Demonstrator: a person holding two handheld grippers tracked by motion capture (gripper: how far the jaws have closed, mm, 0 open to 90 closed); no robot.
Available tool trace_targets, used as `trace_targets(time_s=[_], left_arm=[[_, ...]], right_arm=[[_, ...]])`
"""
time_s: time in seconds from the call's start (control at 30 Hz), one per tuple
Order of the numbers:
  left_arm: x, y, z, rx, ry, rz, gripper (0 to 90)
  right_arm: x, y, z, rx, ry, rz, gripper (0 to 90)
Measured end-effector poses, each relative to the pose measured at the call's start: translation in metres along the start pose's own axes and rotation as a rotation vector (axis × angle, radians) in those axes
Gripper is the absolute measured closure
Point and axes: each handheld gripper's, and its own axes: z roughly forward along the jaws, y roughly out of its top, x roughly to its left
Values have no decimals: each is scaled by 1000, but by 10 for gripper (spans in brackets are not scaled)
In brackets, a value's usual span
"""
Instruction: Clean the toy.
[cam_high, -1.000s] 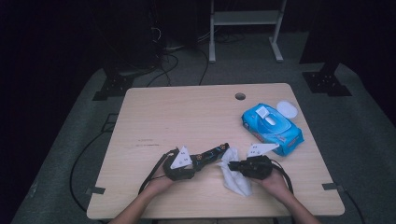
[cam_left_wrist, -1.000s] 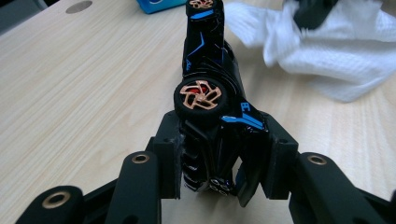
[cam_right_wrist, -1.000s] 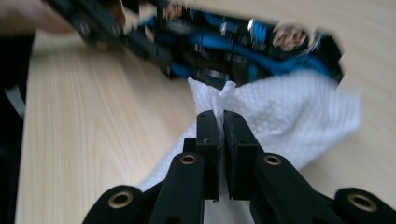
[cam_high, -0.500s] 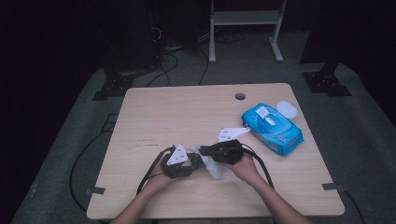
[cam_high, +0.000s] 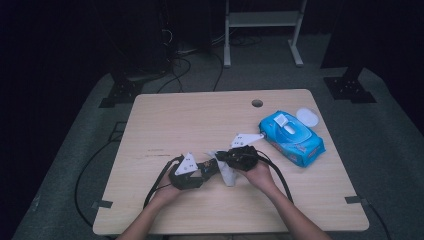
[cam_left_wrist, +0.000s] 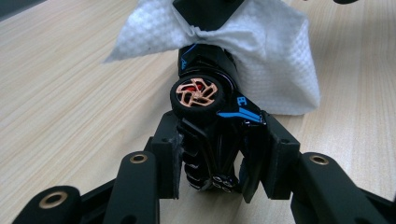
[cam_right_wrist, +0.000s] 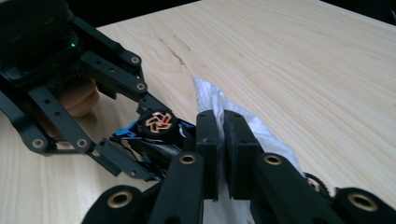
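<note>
1. We hold a toy car (cam_left_wrist: 210, 116) in the left gripper (cam_high: 200, 172). In the left gripper view its jaws are closed narrow on the car's body, one pad on each side, and a copper-coloured wheel (cam_left_wrist: 196, 93) faces the camera.

2. The right gripper (cam_high: 225, 159) pinches a white wipe (cam_right_wrist: 219, 100). In the right gripper view its jaws are almost together, with the cloth caught between them.

3. In the high view both grippers meet at about 6 o'clock on the table (cam_high: 200, 120), near the front edge. The right gripper comes from 3 o'clock and the left one from 9 o'clock, and the car is between them, just above the wood.

4. In the left gripper view the wipe (cam_left_wrist: 280, 60) lies over the far end of the car, at 12 o'clock from the wheel, and touches it. The near half of the car is bare.

5. A blue pack (cam_high: 292, 137) of wipes lies at 2 o'clock on the table, well apart from the car, and its round lid (cam_high: 307, 117) rests just beside it.

6. We judge that the wiping is in progress: the wipe is out of the pack and the cloth is already on the car.

7. We think the near end, the wheels and the sides under the pads are still to clean. We cannot tell how clean the covered part is, because the cloth hides it.
</note>
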Motion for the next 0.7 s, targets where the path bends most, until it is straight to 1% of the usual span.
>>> trace_targets(time_s=[0.03,0.07,0.1,0.17,0.2,0.23,0.27,0.3,0.33,0.37,0.4,0.43,0.47,0.5,0.53,0.63,0.67,0.7], left_arm=[[0,0,1,-2,1,-3,565],[1,-1,1,-1,0,-5,564],[1,-1,1,0,-2,-10,563],[2,-2,1,-3,-9,-14,564],[1,-1,1,-2,-10,-9,565],[1,-1,1,-1,-9,-6,564],[1,-1,1,-1,-9,-7,564],[2,-1,1,-2,-11,-8,564],[2,-2,1,-2,-11,-8,564],[1,-1,1,-3,-10,-8,564],[1,-2,1,-3,-14,-9,564],[1,-2,1,-2,-17,-10,562],[1,-2,2,-1,-15,-7,561],[1,-2,3,2,-12,-4,560],[1,-2,4,2,-13,-4,560],[1,-2,5,6,-13,-3,560],[1,-3,6,6,-15,-6,560],[1,-3,6,7,-16,-12,560]], right_arm=[[2,0,2,-6,14,-4,844],[6,1,5,-11,57,1,844],[10,2,8,-11,82,-12,844],[18,3,11,-6,113,-37,844],[19,3,11,-4,115,-54,844],[17,3,10,0,113,-66,844],[14,3,8,8,91,-73,844],[8,3,4,19,56,-84,844],[2,3,0,30,15,-79,844],[-3,3,-3,37,-16,-74,845],[-10,1,-7,35,-34,-53,845],[-16,-1,-10,28,-25,-10,846],[-19,-2,-11,19,-18,21,846],[-17,-3,-10,13,-27,18,845],[-14,-1,-7,16,-27,-1,845],[0,2,3,16,39,-12,845],[5,3,8,10,81,-10,845],[9,4,11,6,103,-8,844]])
